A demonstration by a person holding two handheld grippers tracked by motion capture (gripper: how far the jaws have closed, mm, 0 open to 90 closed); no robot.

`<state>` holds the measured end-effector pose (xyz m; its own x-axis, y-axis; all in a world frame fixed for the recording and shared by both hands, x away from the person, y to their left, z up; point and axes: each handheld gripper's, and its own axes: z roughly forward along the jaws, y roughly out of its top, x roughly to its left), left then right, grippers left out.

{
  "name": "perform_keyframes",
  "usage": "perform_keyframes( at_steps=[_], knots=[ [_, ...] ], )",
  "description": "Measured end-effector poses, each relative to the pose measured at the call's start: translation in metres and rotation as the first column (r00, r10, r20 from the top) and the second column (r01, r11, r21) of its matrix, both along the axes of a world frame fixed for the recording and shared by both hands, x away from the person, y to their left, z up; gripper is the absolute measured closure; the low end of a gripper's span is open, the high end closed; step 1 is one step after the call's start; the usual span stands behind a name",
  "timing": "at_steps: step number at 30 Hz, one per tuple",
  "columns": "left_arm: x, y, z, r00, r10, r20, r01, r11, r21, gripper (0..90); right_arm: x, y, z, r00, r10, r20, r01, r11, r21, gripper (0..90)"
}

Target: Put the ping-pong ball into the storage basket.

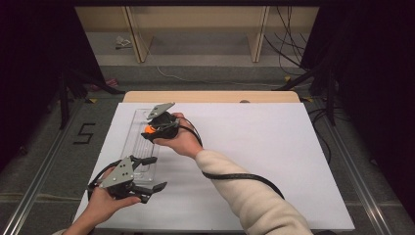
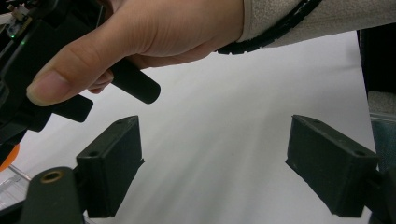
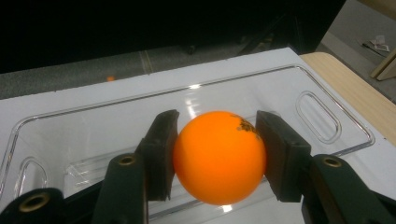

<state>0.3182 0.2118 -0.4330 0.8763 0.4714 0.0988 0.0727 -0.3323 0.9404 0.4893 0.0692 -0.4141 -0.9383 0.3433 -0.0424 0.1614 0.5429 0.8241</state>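
An orange ball (image 3: 219,157), of the table-tennis kind and bearing a small dark mark near its top, is clamped between the two black jaws of the right gripper (image 3: 215,156); each pad is pressed flat against a side of the ball. In the right gripper view the ball is seen held above a clear plastic tray (image 3: 322,116), which has rounded corners, an oval slot handle at either end and a raised channel along its middle. Whether the ball touches the tray cannot be told.

In the high view the ball (image 1: 149,130) shows as an orange spot at the tip of the right gripper (image 1: 152,129), over the far half of the tray (image 1: 131,134). The tray lies lengthwise at the left of a white sheet (image 1: 254,147) that covers a light wooden table (image 1: 210,96). The right hand (image 1: 177,139) is wrapped around the gripper body, a cream sleeve (image 1: 244,191) covers the forearm, and a black ribbed cable (image 1: 240,176) trails back across the sleeve.

The left gripper (image 1: 152,172) is held by the left hand (image 1: 105,203) at the near end of the tray, with its jaws spread wide apart and nothing between them. In the left gripper view the two pads (image 2: 114,163) are seen well apart over bare white sheet (image 2: 219,154), with the right hand (image 2: 154,32) and its sleeve above them.
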Motion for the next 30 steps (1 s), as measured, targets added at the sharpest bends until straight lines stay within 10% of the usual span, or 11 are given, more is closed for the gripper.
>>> perform_keyframes(
  at_steps=[30],
  knots=[
    [0.000,0.000,0.000,1.0000,-0.003,0.000,0.003,1.0000,0.002,17.8,0.002,0.014,-0.003,0.9998,0.019,-0.008,-0.020,0.9997,-0.012,51.3]
  ],
)
